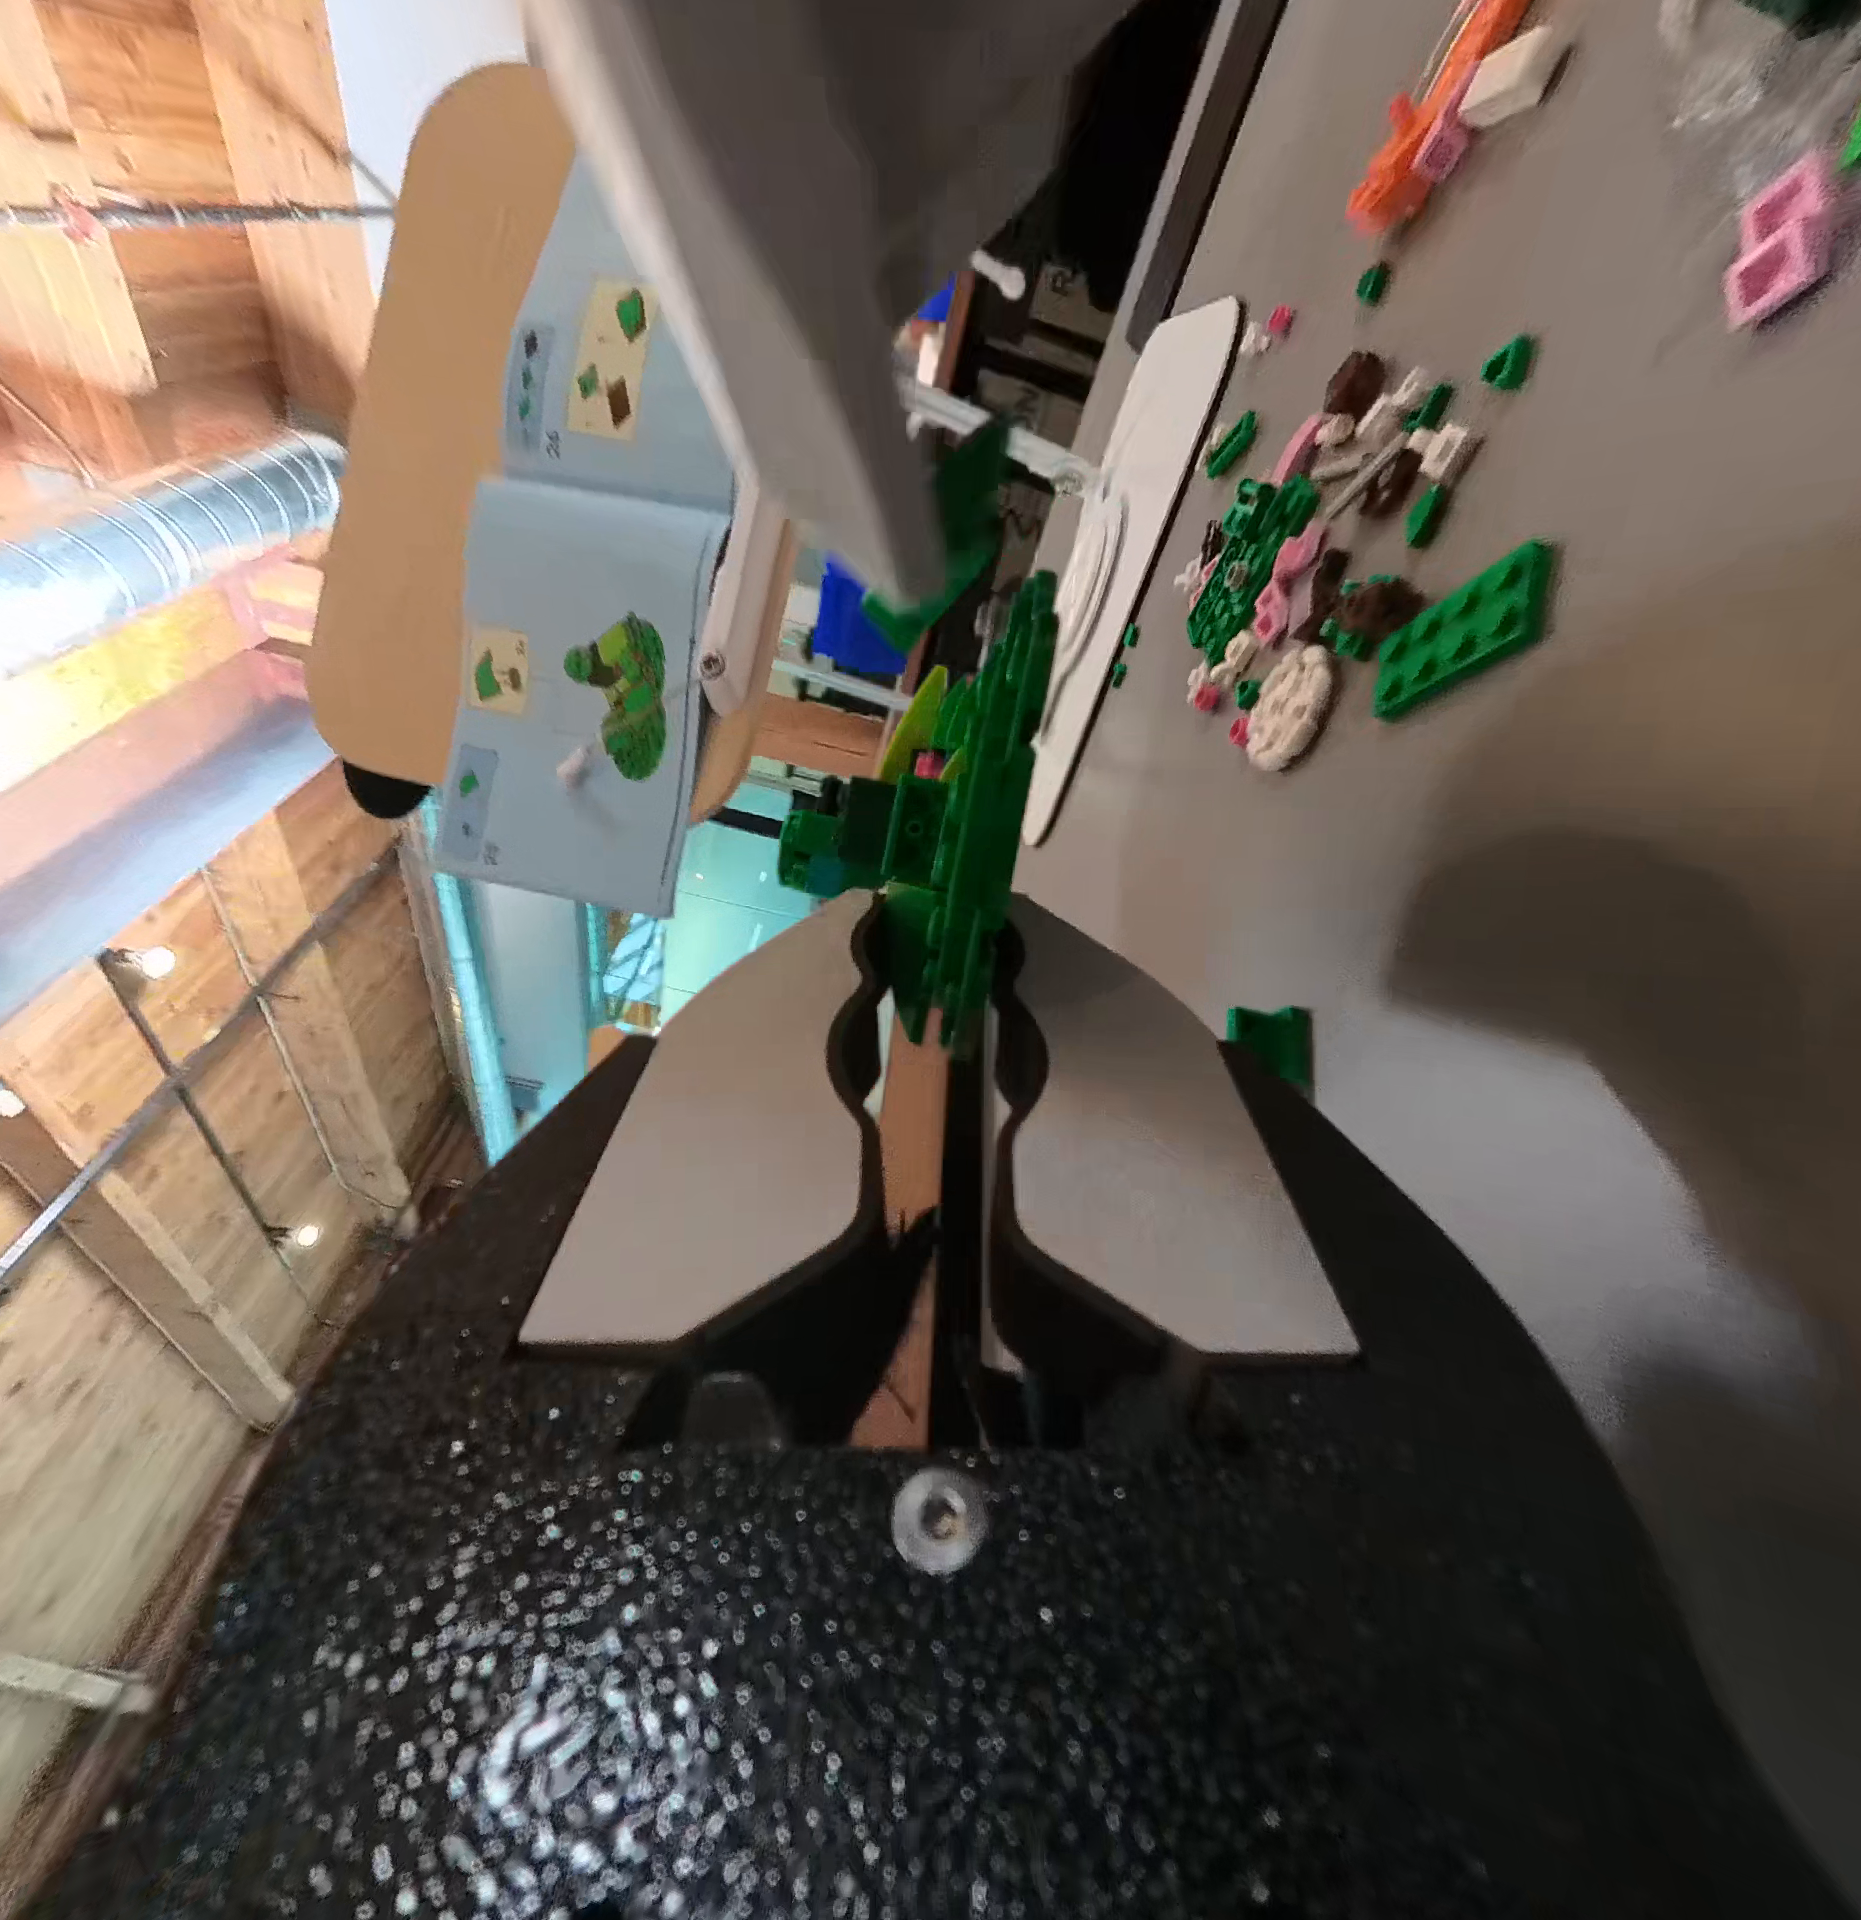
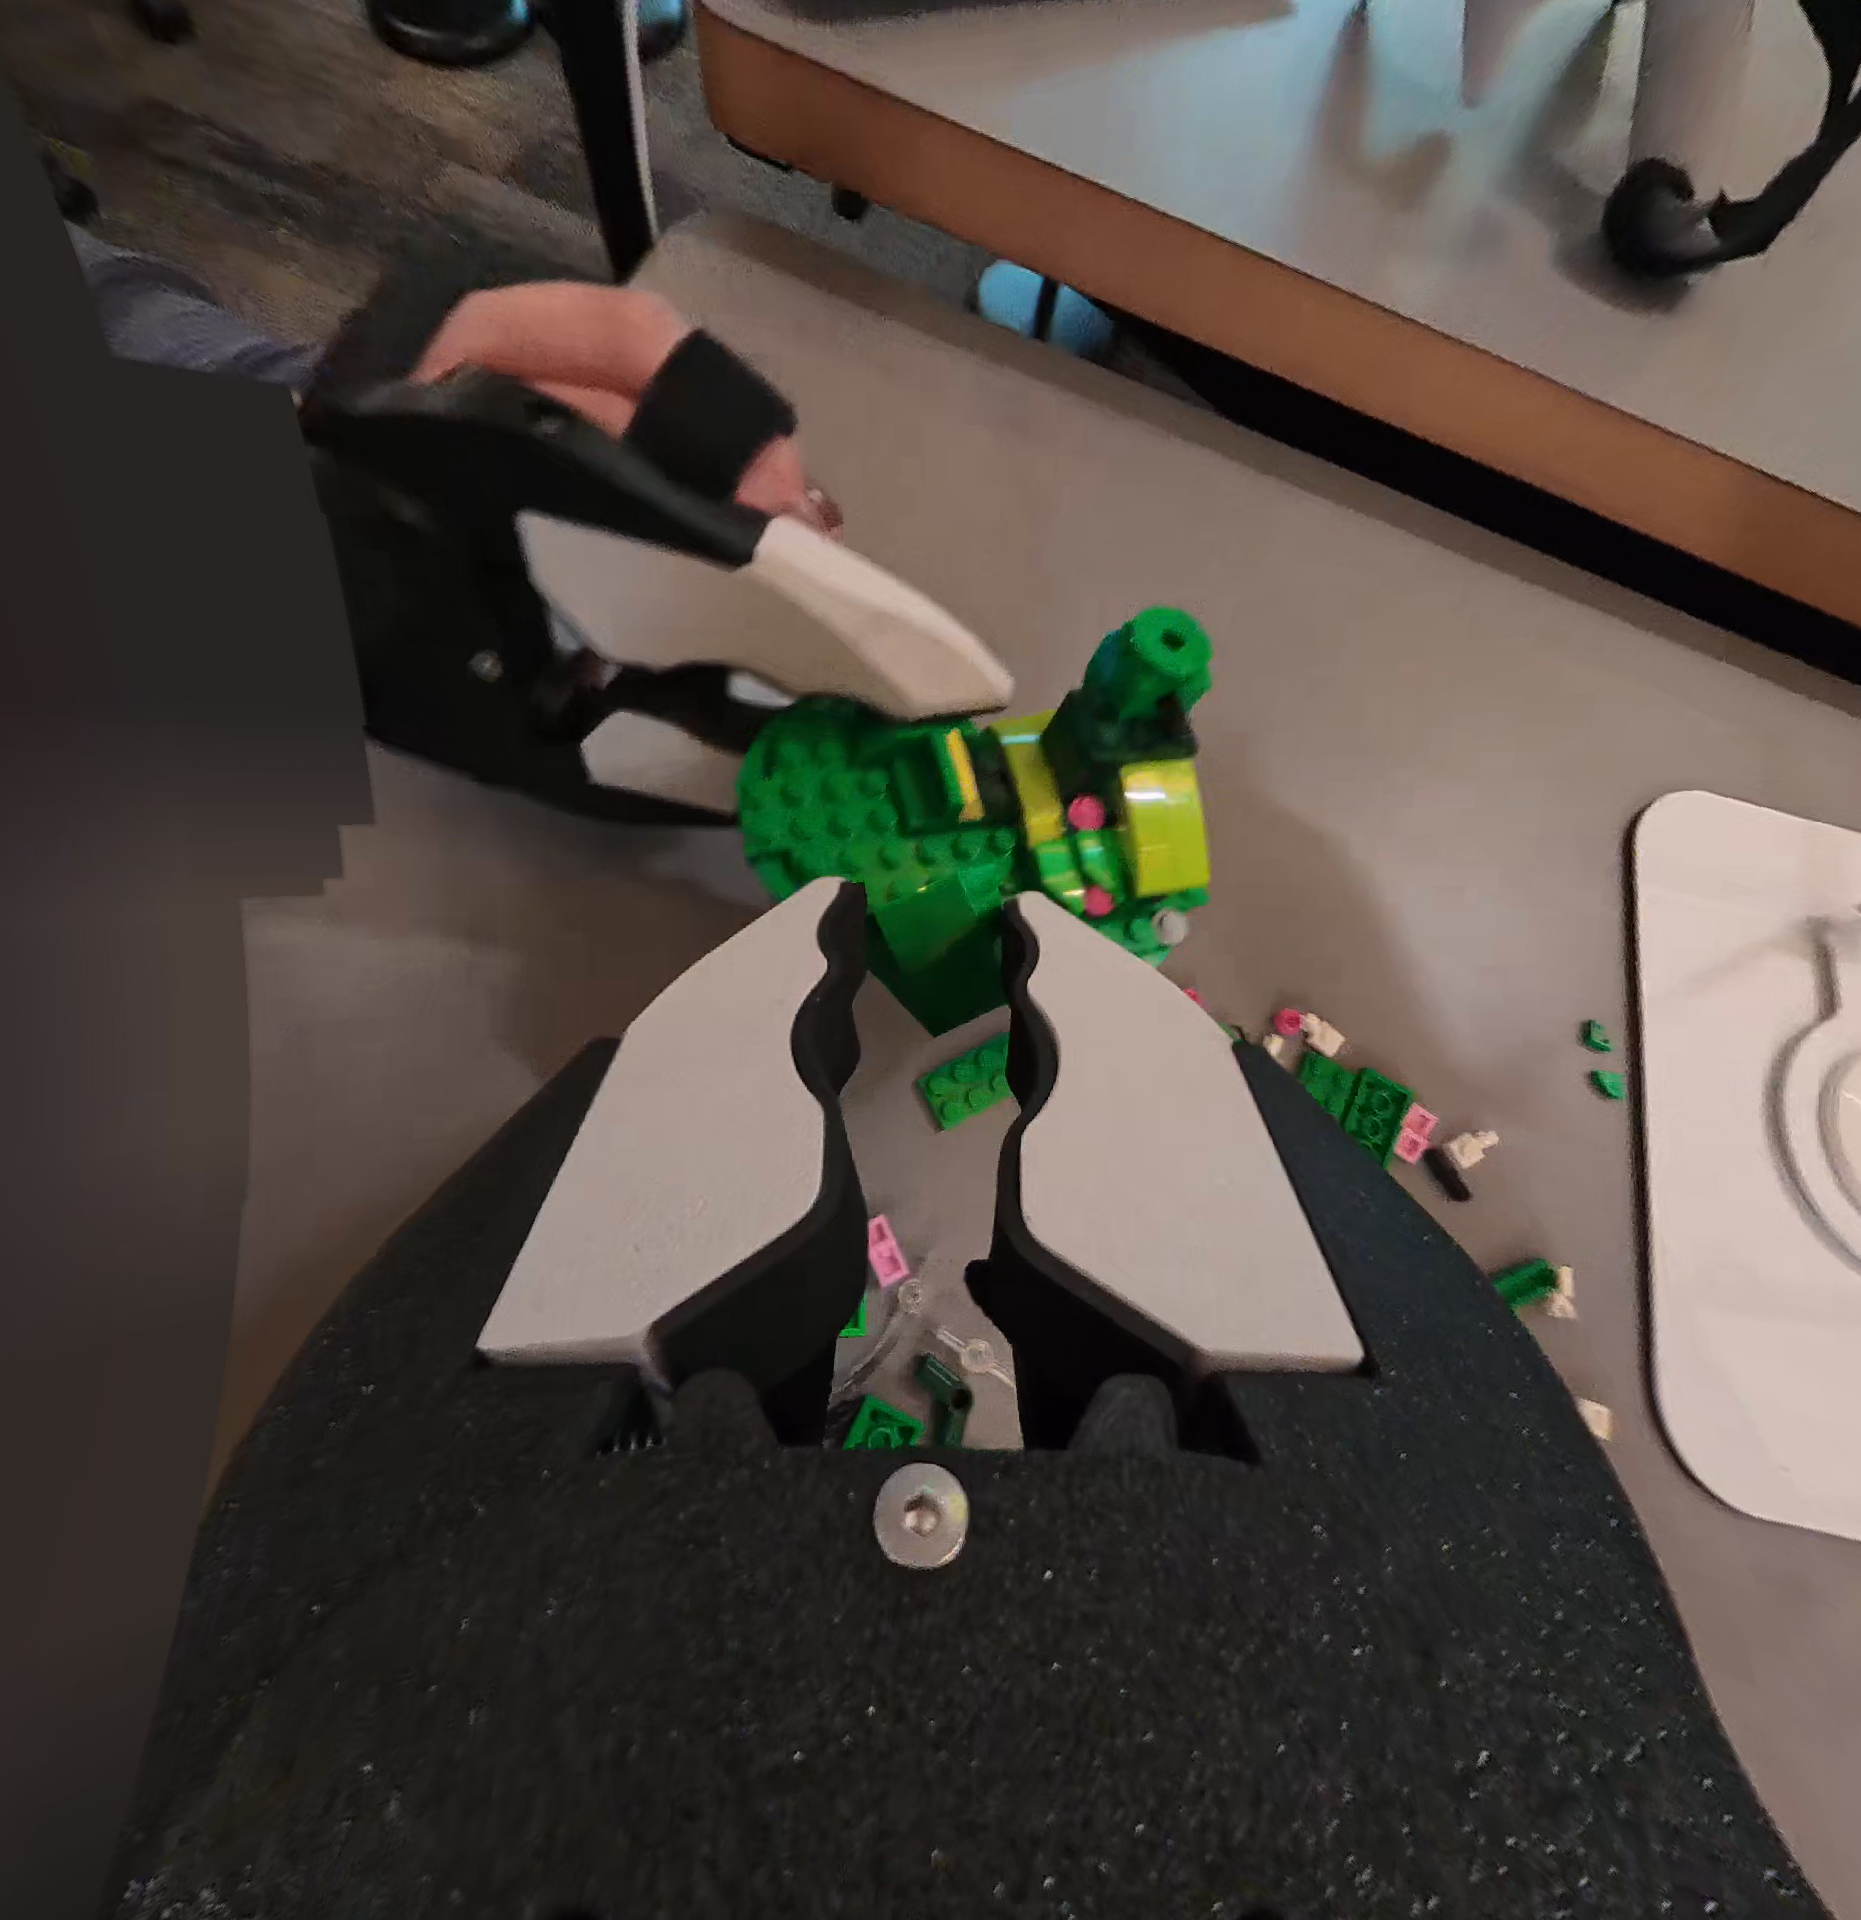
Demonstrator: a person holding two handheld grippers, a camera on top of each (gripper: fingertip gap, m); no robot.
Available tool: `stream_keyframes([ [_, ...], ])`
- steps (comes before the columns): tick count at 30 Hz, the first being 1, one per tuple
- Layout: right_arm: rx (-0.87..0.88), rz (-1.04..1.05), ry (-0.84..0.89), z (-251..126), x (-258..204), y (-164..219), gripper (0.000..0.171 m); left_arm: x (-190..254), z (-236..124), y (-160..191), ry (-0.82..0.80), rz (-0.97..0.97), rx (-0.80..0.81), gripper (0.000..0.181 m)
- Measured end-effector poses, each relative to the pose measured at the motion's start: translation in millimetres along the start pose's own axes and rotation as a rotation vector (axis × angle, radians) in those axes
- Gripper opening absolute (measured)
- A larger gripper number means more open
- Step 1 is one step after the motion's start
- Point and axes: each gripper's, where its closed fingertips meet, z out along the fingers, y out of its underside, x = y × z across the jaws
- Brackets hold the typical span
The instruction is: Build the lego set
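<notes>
- The green lego build (image 2: 967, 821), a round studded plate carrying lime blocks, pink studs and a short stalk, is being held up clear of the grey surface (image 2: 1321, 675), tilted on edge between the two tools.
- The left tool (image 1: 941, 966) is clenching the plate's rim edge-on; its jaws are nearly together with only the thin plate between them.
- Judged from that narrow bite, the plate could be pivoting or slipping out if pushing force arrives off-axis, since the grip is on an edge rather than on a broad face.
- The right tool (image 2: 931, 914) is standing partly spread, its tips either side of a dark green sloped piece (image 2: 931, 951) at the model's lower edge; whether the pads are actually pressing it, I cannot tell.
- A press from that tool that is misaligned with the studs could be popping the lime blocks (image 2: 1154, 831) loose or seating the piece crooked.
- Anything falling would be landing among the loose bricks (image 2: 1362, 1107) scattered below, near the white tray (image 2: 1674, 1143), and getting lost in the pile.
- The person's hand (image 2: 593, 353), strapped into the left tool, is rolled sideways, so the instruction booklet (image 1: 583, 665) is appearing turned in that view.
- The right tool is pointing downward and forward over the surface.
</notes>
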Motion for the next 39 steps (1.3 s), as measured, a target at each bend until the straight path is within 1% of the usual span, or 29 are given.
stream_keyframes([
  [2,-0.067,0.007,0.006,2,3,-2,0.024,0,-1,-5,-0.015,0.027,0.007,0.016],
  [7,-0.217,-0.024,0.046,6,5,-1,0.024,-2,-1,-5,-0.023,0.0,0.014,0.017],
  [14,-0.277,0.01,0.033,9,-1,-3,0.024,-5,-4,-9,-0.044,0.006,0.042,0.016],
  [21,-0.25,-0.005,0.049,8,-3,-9,0.027,-5,-5,-11,-0.036,-0.031,0.061,0.017],
  [27,-0.104,-0.038,0.061,-12,-4,-23,0.033,-4,-4,-10,-0.01,-0.086,0.074,0.016],
  [29,-0.066,-0.087,0.068,-19,-5,-22,0.041,-4,-4,-9,0.002,-0.108,0.075,0.016],
  [31,-0.05,-0.173,0.073,-22,-10,-16,0.056,-4,-4,-9,0.009,-0.124,0.083,0.017],
  [33,-0.054,-0.273,0.104,-19,-14,-8,0.061,-4,-4,-10,0.018,-0.143,0.095,0.016],
  [35,-0.093,-0.385,0.175,-12,-14,3,0.065,-4,-5,-12,0.019,-0.144,0.107,0.017],
  [39,-0.16,-0.646,0.367,-2,-6,10,0.063,-3,-6,-14,0.021,-0.138,0.113,0.017],
])
